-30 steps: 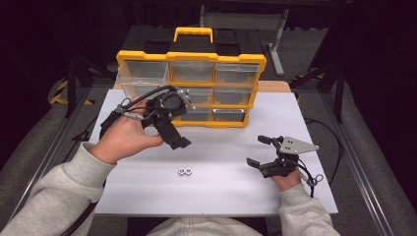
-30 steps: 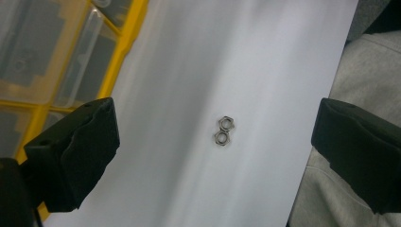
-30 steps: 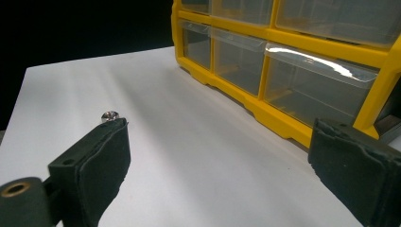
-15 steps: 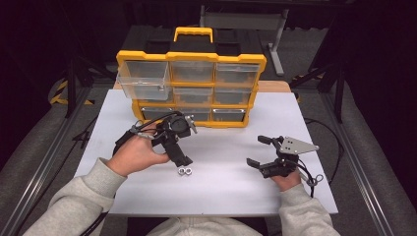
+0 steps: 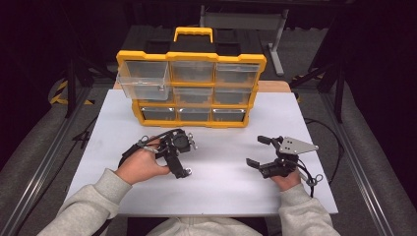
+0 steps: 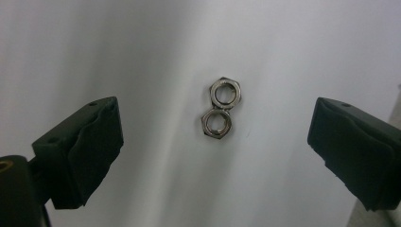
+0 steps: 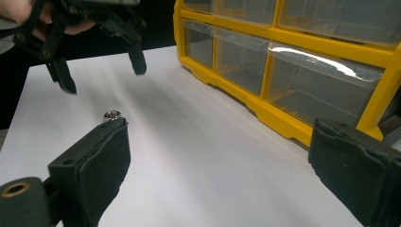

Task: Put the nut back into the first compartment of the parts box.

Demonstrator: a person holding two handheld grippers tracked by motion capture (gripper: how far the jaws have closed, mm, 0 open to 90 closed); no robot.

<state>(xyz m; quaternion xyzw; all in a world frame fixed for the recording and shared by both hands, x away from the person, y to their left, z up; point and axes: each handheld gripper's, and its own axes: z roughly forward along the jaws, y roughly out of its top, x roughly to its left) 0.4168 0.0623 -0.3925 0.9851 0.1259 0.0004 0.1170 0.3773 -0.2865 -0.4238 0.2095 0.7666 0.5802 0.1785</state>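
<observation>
Down comes my left gripper (image 6: 215, 137) from the drawer cabinet (image 5: 191, 88), jaws wide open, straddling the two nuts (image 6: 220, 112) lying touching on the white table (image 5: 221, 182). Pickup looks next. Right gripper (image 5: 258, 151) rests open, well apart.

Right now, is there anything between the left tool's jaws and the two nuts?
No. In the left gripper view the two nuts lie touching on bare white table, centred between the left tool's open jaws.
</observation>
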